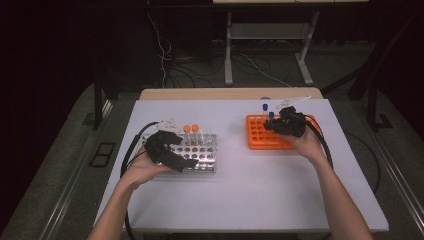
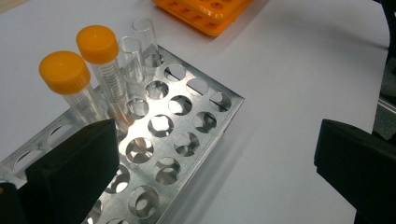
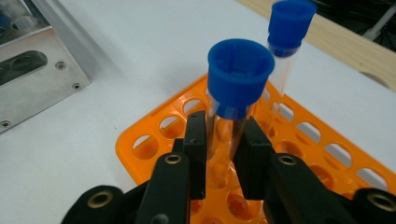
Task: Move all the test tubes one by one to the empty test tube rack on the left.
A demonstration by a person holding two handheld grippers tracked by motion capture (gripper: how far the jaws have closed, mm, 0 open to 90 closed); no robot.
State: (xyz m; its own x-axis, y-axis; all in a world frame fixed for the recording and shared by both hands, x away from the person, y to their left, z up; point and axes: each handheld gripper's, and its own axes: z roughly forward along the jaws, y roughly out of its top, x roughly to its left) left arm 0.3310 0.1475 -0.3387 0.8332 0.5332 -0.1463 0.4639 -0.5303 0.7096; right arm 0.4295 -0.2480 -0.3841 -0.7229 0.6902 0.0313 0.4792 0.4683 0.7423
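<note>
An orange rack (image 1: 260,134) sits on the table's right half, with two clear tubes with blue caps standing in it. My right gripper (image 3: 224,154) is shut on the nearer blue-capped tube (image 3: 236,88), its pads pressed on the glass just below the cap; the tube stands upright over the orange rack (image 3: 154,140). The second blue-capped tube (image 3: 286,28) stands behind it. A metal rack (image 2: 187,135) on the left holds two orange-capped tubes (image 2: 81,60) and two open clear tubes (image 2: 137,51). My left gripper (image 2: 215,168) hangs open over the metal rack (image 1: 202,152), jaws wide apart around nothing.
The white table (image 1: 250,185) has bare room in front of and between both racks. A wooden edge (image 1: 210,93) runs along the far side. Black cables (image 1: 131,150) trail from each gripper. A metal block (image 3: 32,79) lies to the left in the right gripper view.
</note>
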